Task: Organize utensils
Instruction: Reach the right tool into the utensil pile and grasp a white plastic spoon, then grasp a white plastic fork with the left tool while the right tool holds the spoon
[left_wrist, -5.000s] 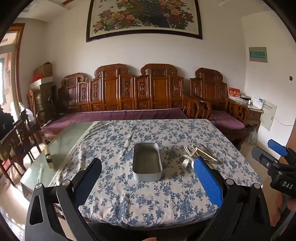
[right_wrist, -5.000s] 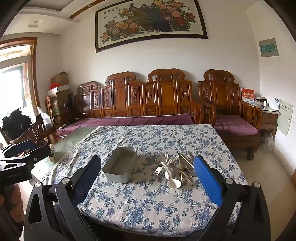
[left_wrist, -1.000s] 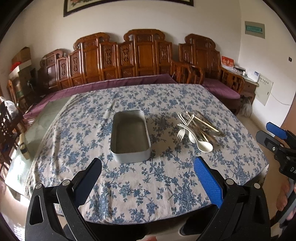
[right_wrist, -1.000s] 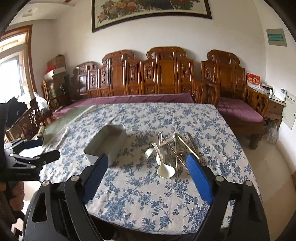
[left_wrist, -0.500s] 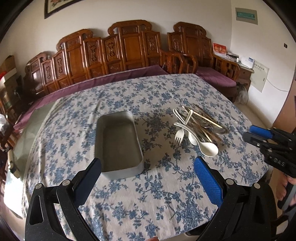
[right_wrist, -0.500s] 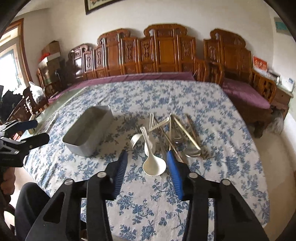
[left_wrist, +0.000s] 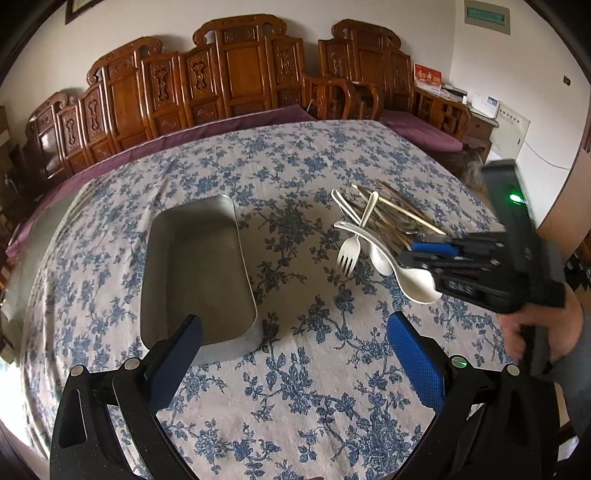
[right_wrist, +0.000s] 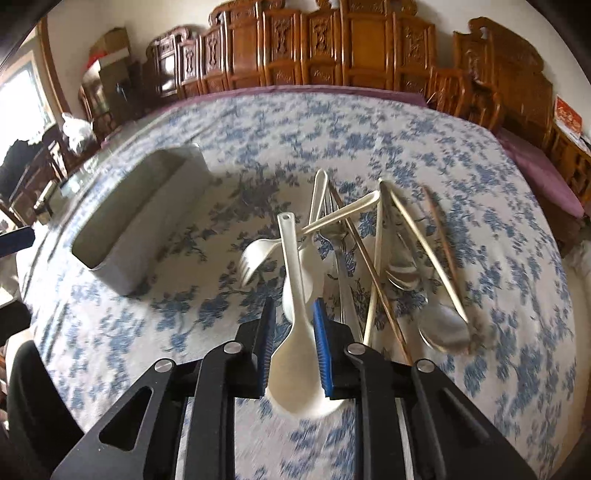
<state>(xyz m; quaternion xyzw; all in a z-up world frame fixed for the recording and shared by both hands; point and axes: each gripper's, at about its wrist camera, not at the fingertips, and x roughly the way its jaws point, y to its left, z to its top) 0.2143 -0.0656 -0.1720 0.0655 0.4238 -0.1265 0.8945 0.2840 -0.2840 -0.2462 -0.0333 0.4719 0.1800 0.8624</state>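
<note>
The right wrist view is smeared by motion, so the far ends of the chopsticks and the metal spoons to the right of the right gripper blur into one another, and how many pieces lie in that heap cannot be counted. The gripper's own black frame cuts off the lower rim of the white soup spoon, and from the left wrist view the same gripper covers the spoon's neck, leaving only its bowl showing. The right gripper's jaws have just been closing and now stand narrow, with the soup spoon's bowl and lower handle between the blue pads; whether the pads already press on it cannot be told. The spoon is plain white with a long flat handle that runs straight ahead of the gripper, and it lies on the flowered cloth of the surface. A white fork rests just ahead and left of the pads, tines toward the metal tray, which sits well off to the gripper's left. The left gripper is wide open and holds nothing; the grey, oblong tray lies ahead of its left finger, whose tip overlaps the tray's near corner. A hand at the right edge grips the other tool.
</note>
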